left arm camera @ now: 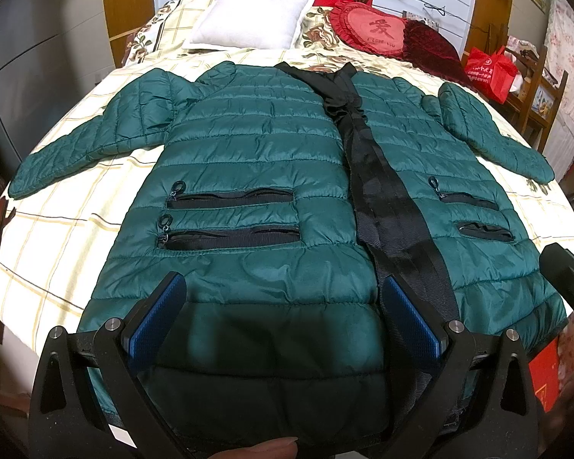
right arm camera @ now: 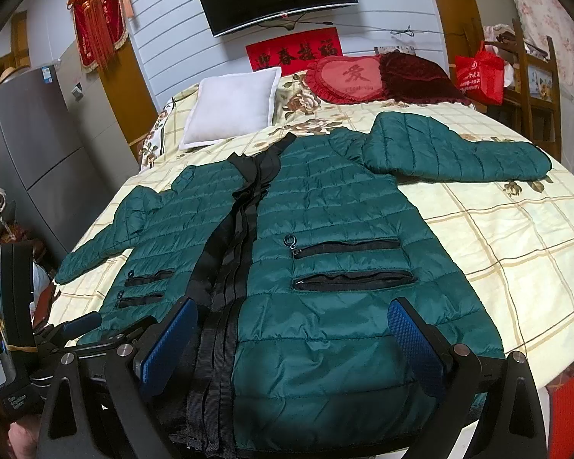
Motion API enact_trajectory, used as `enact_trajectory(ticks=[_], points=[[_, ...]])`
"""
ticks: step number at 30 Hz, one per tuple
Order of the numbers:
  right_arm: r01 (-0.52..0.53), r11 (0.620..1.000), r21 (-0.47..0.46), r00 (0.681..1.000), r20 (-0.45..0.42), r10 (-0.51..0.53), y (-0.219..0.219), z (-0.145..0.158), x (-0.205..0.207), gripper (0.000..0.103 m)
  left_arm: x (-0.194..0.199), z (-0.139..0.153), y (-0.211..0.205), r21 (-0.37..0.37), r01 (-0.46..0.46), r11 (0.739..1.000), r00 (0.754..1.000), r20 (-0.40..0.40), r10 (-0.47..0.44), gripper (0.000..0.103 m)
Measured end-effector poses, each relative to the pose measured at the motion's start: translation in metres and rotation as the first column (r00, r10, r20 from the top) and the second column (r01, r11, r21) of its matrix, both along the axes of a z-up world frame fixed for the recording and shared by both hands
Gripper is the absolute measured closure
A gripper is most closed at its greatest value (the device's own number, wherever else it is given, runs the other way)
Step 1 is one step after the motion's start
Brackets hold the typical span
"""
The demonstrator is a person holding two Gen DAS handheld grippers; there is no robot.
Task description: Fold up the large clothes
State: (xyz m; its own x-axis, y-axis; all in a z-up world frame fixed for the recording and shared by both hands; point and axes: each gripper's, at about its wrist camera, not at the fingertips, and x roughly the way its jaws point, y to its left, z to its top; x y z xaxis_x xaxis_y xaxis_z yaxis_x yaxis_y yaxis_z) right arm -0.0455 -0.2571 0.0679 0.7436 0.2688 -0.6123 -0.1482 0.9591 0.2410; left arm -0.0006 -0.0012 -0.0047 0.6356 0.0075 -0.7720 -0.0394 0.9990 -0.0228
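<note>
Both tongs gape with nothing gripped: left gripper (left arm camera: 283, 298) and right gripper (right arm camera: 292, 325) hover over the hem of the green quilted jacket (left arm camera: 248, 145). Jacket lies flat, front up, on the checked bedspread (left arm camera: 69, 229), sleeves spread, black placket (left arm camera: 379, 191) running down the middle (left gripper's right finger over it). White pillow (left arm camera: 248, 15) sits beyond the collar.

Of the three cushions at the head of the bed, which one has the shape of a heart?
The red cushion in the middle, with a frilled edge and a character on it. The white one is square; the dark red velvet one is not heart-shaped.
</note>
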Motion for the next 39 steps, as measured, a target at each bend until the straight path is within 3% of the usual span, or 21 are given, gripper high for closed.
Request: enact_trajectory(ticks=[14,15,18,20,23,27,30,33,36,39], points=[[-0.011,1.000,-0.011,1.000,-0.007,0.011,0.006,-0.003,0.002,0.004,-0.003,0.006,-0.002,-0.015,-0.018,1.000,1.000,0.002,0.018,0.000],[-0.018,1.000,-0.017,1.000,-0.003,0.018,0.008,-0.003,0.000,0.004,-0.004,0.006,0.001,-0.035,-0.020,0.999,1.000,-0.002,0.020,0.000],[-0.048,0.998,-0.049,0.999,0.020,0.049,0.015,-0.001,-0.004,0.004,0.003,0.005,0.018,-0.191,-0.045,0.980,0.998,-0.054,0.035,0.000],[-0.080,0.994,-0.078,0.996,0.035,0.083,0.021,0.001,-0.009,0.004,0.004,0.011,0.022,-0.157,-0.085,0.984,0.996,-0.034,0.081,0.000],[-0.105,0.989,-0.102,0.992,0.052,0.111,0.025,0.004,-0.013,0.000,0.002,0.031,0.026,-0.081,-0.099,0.992,0.993,0.059,0.104,0.000],[-0.109,0.989,-0.100,0.994,-0.013,0.109,0.027,0.003,0.000,0.000,0.010,0.044,0.035,-0.136,-0.052,0.989,0.992,0.105,0.067,0.000],[-0.078,0.994,-0.073,0.997,-0.002,0.078,0.028,0.013,0.016,0.000,0.028,0.043,0.043,-0.073,-0.065,0.995,0.998,0.017,0.067,0.000],[-0.083,0.991,-0.104,0.996,0.017,0.085,0.041,0.020,0.045,0.000,0.054,0.036,0.057,-0.073,-0.094,0.993,0.996,-0.009,0.094,0.000],[-0.087,0.987,-0.138,0.996,-0.037,0.083,0.053,0.006,0.086,0.000,0.084,0.018,0.067,-0.008,-0.105,0.994,0.993,-0.060,0.104,0.000],[-0.045,0.982,-0.181,0.998,-0.057,0.035,0.057,-0.012,0.117,0.000,0.111,0.001,0.069,-0.024,-0.070,0.997,0.994,-0.085,0.068,0.000]])
